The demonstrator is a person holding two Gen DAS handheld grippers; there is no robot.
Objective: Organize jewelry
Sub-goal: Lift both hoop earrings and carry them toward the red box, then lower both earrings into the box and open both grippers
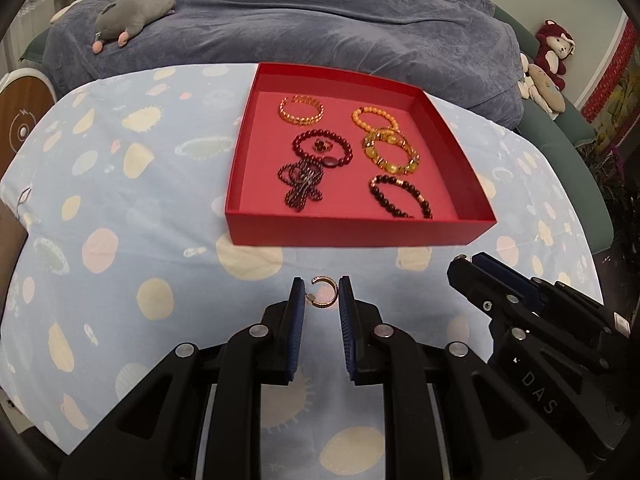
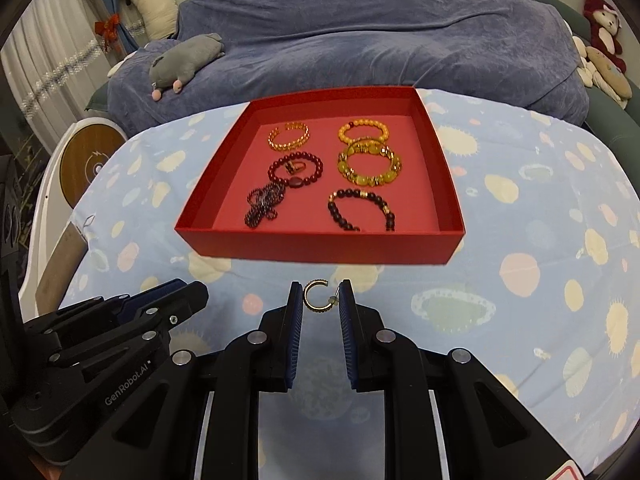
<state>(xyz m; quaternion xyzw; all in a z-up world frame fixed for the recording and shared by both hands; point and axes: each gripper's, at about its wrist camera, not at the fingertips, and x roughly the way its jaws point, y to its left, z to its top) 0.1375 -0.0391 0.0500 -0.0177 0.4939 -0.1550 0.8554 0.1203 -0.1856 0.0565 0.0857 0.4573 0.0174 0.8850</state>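
Observation:
A red tray (image 1: 352,232) (image 2: 316,246) on the spotted cloth holds several bracelets, a ring and a dark bead necklace (image 1: 300,184). My left gripper (image 1: 322,294) is shut on a small gold C-shaped earring (image 1: 323,293), held between its fingertips above the cloth in front of the tray. My right gripper (image 2: 320,296) is likewise shut on a second gold C-shaped earring (image 2: 318,296) with a small back stopper. Each gripper shows in the other's view: the right one (image 1: 472,272), the left one (image 2: 188,292).
The table has a light blue cloth with planet patterns (image 1: 120,200). Behind it is a bed with a blue-grey blanket (image 1: 320,12), a grey plush toy (image 1: 132,16) and red plush toys (image 1: 556,48) at the right. A round wooden-faced object (image 2: 90,160) stands at the left.

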